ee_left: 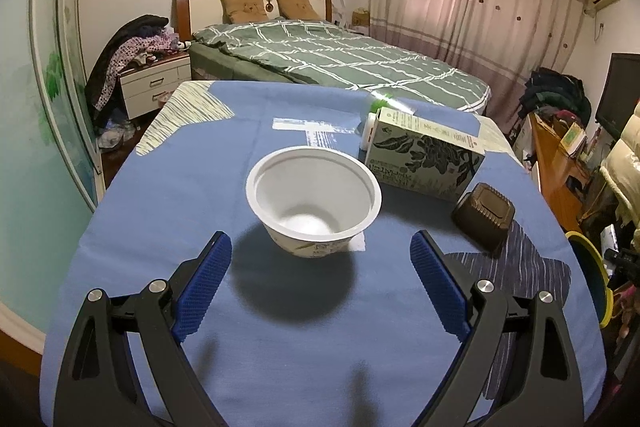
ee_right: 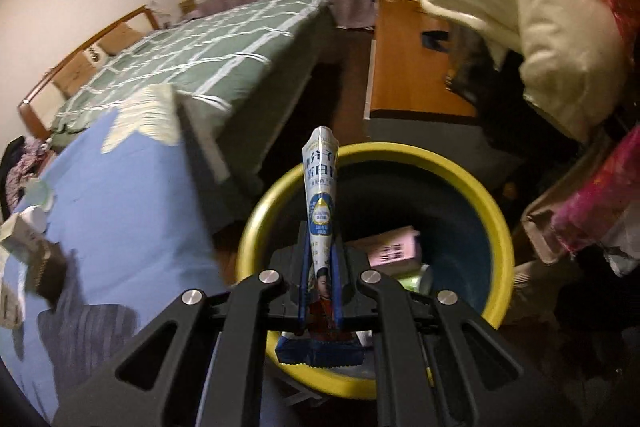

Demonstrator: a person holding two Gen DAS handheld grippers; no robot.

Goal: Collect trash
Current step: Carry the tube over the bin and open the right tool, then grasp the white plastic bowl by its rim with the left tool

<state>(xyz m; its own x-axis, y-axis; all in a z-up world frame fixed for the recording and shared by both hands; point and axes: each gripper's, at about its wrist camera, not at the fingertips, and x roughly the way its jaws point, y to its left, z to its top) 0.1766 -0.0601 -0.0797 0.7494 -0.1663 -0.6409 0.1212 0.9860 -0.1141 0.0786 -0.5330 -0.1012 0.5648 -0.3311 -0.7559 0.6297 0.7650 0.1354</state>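
A white paper bowl (ee_left: 314, 187) stands upright and empty on the blue-clothed table (ee_left: 160, 207). My left gripper (ee_left: 320, 239) hovers just before it, open, with nothing between its blue pads. Behind the bowl lie a green printed carton (ee_left: 424, 159), a white and green bottle (ee_left: 376, 115) and a brown plastic tray (ee_left: 484, 215). My right gripper (ee_right: 320, 239) is shut on a blue and white snack wrapper (ee_right: 320, 187), held upright over the yellow-rimmed bin (ee_right: 400, 151) beside the table. A pink box (ee_right: 394, 251) and other trash lie inside the bin.
The bin's yellow rim (ee_left: 592, 267) shows off the table's right edge. A bed (ee_left: 340, 59) with a green checked cover stands beyond the table. A wooden desk (ee_right: 408, 67) and a cream puffy jacket (ee_right: 540, 7) crowd the space behind the bin.
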